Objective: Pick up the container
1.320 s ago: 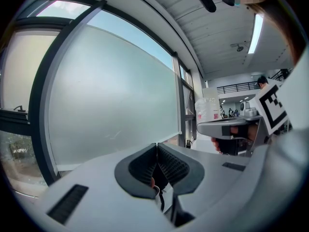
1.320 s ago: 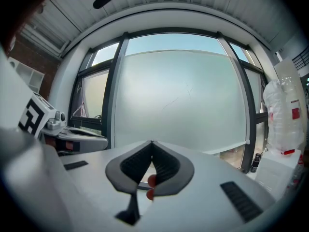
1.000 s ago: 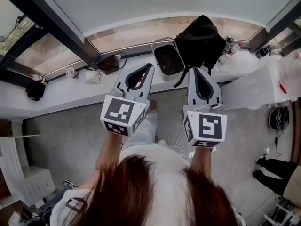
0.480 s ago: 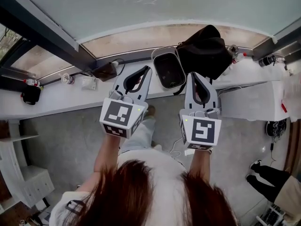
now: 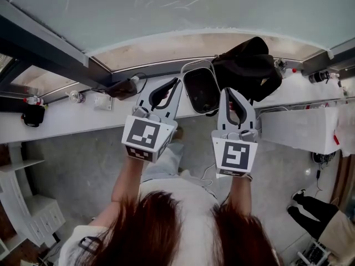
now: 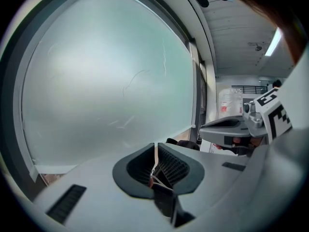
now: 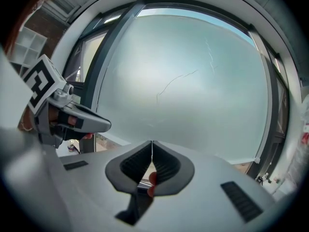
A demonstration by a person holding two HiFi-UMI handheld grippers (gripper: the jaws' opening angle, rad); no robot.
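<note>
With both held pointing toward 12 o'clock, the left gripper (image 5: 175,82) has its jaws clenched tip to tip, nothing between them; the right gripper (image 5: 227,91) is the same, clenched and empty. The container (image 5: 189,70), grey and open-topped, sits on the white ledge (image 5: 61,118) between the 2 jaw tips: 1 o'clock from the left, 11 o'clock from the right, untouched. A black bag (image 5: 247,65) lies just beside it at 3 o'clock

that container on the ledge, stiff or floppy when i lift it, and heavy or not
Probably stiff: the container keeps a crisp rounded rim. Likely light, as its dark inside looks empty, though that is hard to see. The black bag beside it may drag along if they touch.
</note>
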